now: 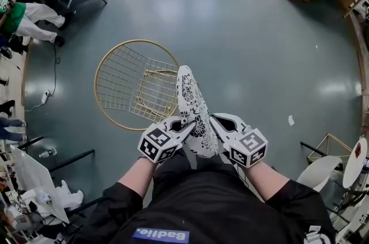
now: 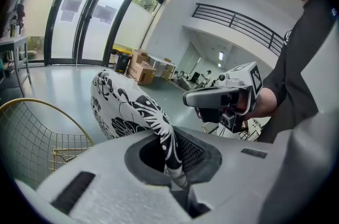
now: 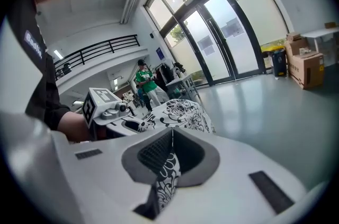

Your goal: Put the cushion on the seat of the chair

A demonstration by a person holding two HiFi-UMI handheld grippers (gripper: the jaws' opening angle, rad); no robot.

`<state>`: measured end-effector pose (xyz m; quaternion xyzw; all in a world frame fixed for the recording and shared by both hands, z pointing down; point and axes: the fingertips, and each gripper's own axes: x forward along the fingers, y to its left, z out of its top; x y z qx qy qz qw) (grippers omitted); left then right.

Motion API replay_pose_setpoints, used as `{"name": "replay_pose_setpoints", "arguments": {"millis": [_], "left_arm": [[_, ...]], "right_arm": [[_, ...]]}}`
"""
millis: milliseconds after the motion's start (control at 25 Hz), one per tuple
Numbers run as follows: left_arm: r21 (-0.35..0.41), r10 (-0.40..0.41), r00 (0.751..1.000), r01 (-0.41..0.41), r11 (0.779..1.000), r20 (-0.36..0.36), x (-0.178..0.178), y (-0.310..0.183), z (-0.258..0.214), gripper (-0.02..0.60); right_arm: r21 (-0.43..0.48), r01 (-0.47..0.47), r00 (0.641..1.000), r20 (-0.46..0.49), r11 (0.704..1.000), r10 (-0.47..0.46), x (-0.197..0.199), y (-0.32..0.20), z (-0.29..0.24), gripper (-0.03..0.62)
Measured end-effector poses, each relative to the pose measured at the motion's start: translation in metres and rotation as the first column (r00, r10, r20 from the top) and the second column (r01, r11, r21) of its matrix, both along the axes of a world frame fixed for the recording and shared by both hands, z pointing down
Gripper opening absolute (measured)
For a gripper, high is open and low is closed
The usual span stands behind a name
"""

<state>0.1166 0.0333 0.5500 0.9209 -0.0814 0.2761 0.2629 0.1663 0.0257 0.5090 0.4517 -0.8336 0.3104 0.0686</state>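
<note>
- left gripper and right gripper are both clamping the near end of the cushion, one on each side
- cushion is hanging on edge in the air, long axis running forward from the jaws
- chair is sitting on the floor ahead-left, seat by the cushion's far end, left gripper nearer
- cushion is showing a white cover with black floral print and looking soft and flat

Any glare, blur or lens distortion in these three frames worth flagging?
Head view: heavy fisheye; the floor carries pale reflections; cushion and chair are sharp. Left gripper view: dark vignette at the corners, windows washed out. Right gripper view: same vignette, glass doors washed out, cushion print crisp.
</note>
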Motion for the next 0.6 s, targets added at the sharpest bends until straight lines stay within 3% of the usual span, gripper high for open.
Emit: {"name": "replay_pose_setpoints", "arguments": {"millis": [360, 600], "left_arm": [[-0.037, 0.047, 0.998, -0.048, 0.998, -0.029, -0.028, -0.05, 0.068, 0.021], [-0.056, 0.089, 0.993, -0.085, 0.995, 0.076, -0.082, -0.095, 0.15, 0.021]], "right_arm": [[-0.044, -0.053, 0.998, -0.048, 0.998, 0.051, -0.02, -0.031, 0.053, 0.029], [-0.111, -0.084, 0.995, -0.064, 0.99, 0.077, -0.036, -0.048, 0.094, 0.029]]}}
